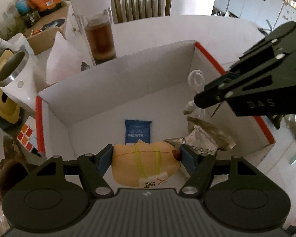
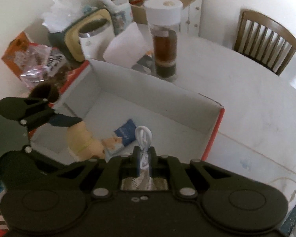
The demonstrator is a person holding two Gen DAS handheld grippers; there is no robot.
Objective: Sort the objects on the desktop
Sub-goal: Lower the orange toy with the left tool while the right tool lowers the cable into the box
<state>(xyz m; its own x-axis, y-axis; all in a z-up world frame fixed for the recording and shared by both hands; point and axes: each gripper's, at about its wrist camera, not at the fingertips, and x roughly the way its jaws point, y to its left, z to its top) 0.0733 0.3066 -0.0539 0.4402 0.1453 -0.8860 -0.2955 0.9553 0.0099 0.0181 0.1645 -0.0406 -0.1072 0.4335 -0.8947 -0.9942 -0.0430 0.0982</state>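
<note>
A: Status on the left?

B: My left gripper (image 1: 146,159) stands wide, and its blue pads (image 1: 103,161) press on the two ends of a tan plush toy (image 1: 144,164). The toy is clamped and hangs over the open white box (image 1: 116,79) with red edges. Its long axis runs straight across from pad to pad, side to side in the left wrist view. Two yellow-green bands cross it, a small white label with printed characters hangs on the near side, and a dark red bit sits at the right-hand end against the pad.

A: Right?

B: My right gripper (image 2: 144,161) is squeezed nearly closed on a coiled white cable (image 2: 143,138). The cable stands up out of the fingertips, its loop ahead of the tips and its long axis in line with the fingers. This gripper is also over the box, near the right-hand wall.

A: What's in the box already?

B: A blue sachet (image 1: 137,131) lies flat on the floor, just beyond the toy. A crumpled silver wrapper (image 1: 203,140) lies to its right, beside my left gripper's right pad.

A: Around the box?

B: A glass bottle of brown liquid (image 1: 100,37) with a white cap stands just behind the far wall. A puzzle cube (image 1: 26,138) lies outside the left wall.
</note>
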